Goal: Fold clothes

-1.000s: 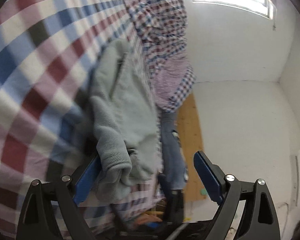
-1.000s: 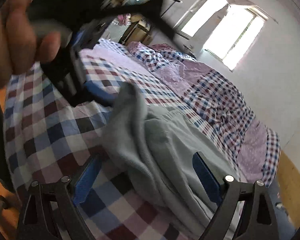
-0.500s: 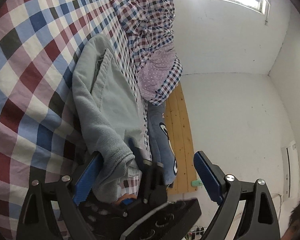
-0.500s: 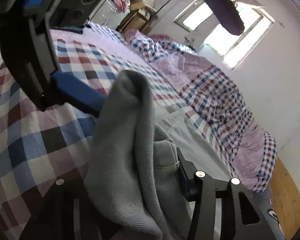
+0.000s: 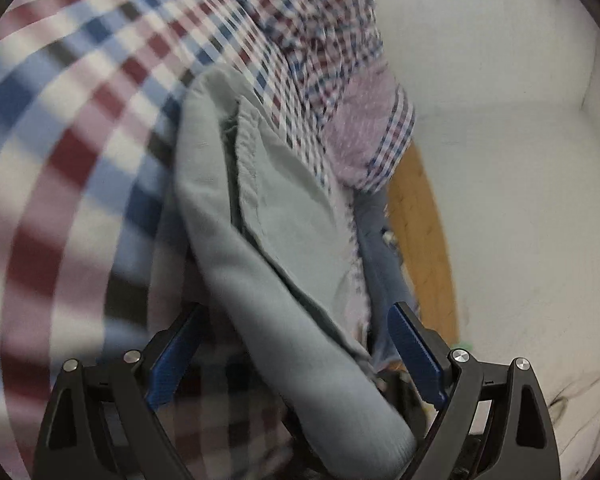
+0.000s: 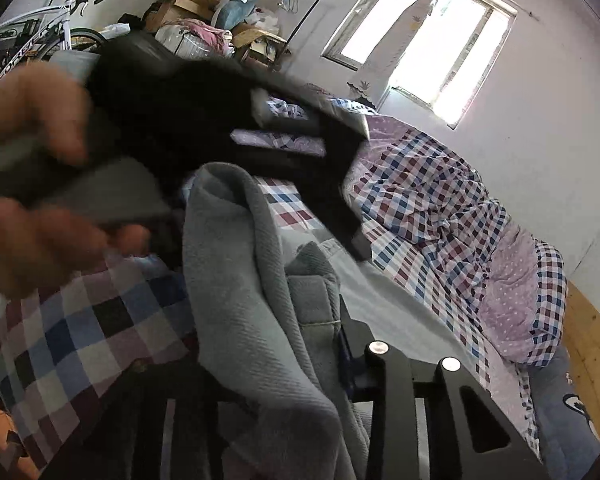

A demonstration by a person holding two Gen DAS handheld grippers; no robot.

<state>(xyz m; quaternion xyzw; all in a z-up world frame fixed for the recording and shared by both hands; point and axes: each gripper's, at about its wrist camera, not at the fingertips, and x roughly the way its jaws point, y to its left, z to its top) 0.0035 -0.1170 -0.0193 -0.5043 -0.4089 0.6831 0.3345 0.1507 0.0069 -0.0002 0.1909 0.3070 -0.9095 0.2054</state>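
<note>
A pale grey-green sweatshirt (image 5: 268,216) lies on the checked bedsheet (image 5: 60,128), one long fold running down between my left fingers. My left gripper (image 5: 296,348) is open, its blue pads on either side of the fold without touching it. In the right wrist view my right gripper (image 6: 300,344) is shut on a bunched edge of the sweatshirt (image 6: 236,280), which drapes over it and hides the left finger. The left gripper's black body and the hand holding it (image 6: 32,184) fill the upper left of that view, just above the cloth.
A crumpled checked and purple dotted duvet (image 6: 460,216) lies along the bed's far side near the wall. A blue plush toy (image 6: 568,396) sits beside the bed on the wooden floor (image 6: 592,344). Boxes, a clothes rail and a bicycle (image 6: 40,36) stand behind.
My right gripper closed on the sweatshirt edge and lifted it. My left gripper stayed open and moved over the sweatshirt, now straddling its long fold.
</note>
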